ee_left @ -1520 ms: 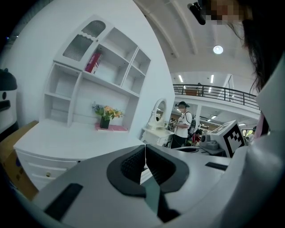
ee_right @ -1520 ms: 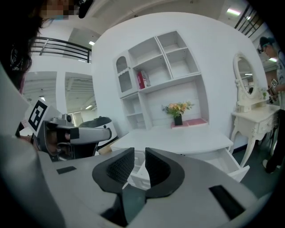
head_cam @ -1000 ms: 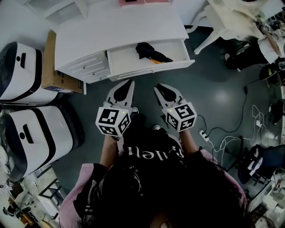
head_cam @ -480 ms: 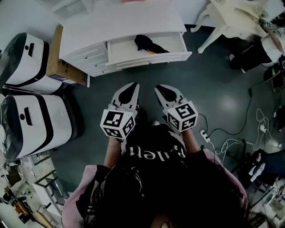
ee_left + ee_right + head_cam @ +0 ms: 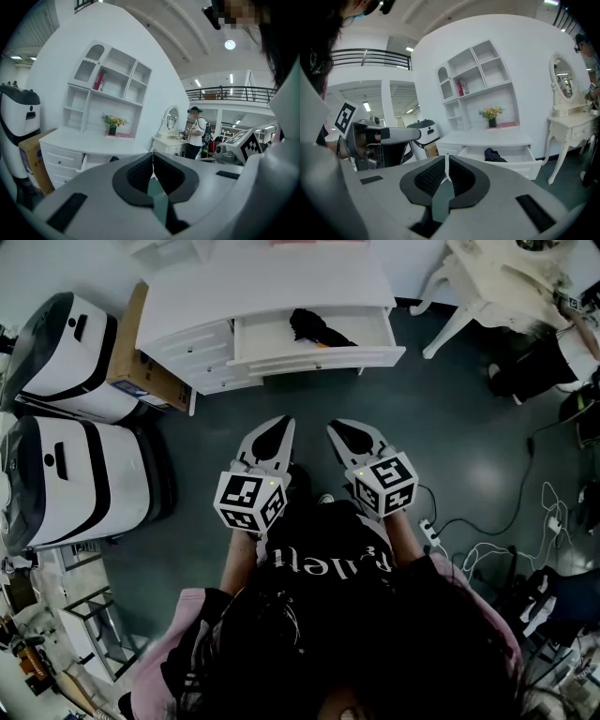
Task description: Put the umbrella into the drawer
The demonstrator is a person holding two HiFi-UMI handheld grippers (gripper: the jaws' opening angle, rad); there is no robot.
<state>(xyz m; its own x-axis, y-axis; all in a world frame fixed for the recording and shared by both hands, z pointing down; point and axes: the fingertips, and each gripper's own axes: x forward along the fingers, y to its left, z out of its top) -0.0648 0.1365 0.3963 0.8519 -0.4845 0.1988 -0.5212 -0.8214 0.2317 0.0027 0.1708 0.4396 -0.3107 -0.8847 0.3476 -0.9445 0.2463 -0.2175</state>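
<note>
The black folded umbrella (image 5: 314, 327) lies inside the open drawer (image 5: 319, 358) of the white desk (image 5: 272, 282), with an orange bit showing at its right end. In the right gripper view the umbrella (image 5: 494, 155) is a dark bundle in the drawer (image 5: 506, 168). In the left gripper view only a dark edge of the umbrella (image 5: 115, 159) shows. My left gripper (image 5: 283, 420) and right gripper (image 5: 334, 425) hang side by side over the grey floor, well short of the drawer front. Both are shut with nothing between the pads (image 5: 152, 154) (image 5: 446, 158).
Two large white-and-black machines (image 5: 75, 484) (image 5: 70, 352) stand at the left, with a cardboard box (image 5: 141, 371) against the desk's side. A white dressing table (image 5: 497, 287) stands at the far right. A power strip and cables (image 5: 436, 526) lie on the floor at the right. A person (image 5: 197, 133) stands far off.
Both grippers have drawn back from the drawer front together, so the gap of floor between them and the desk has grown. The umbrella stays in the drawer.
</note>
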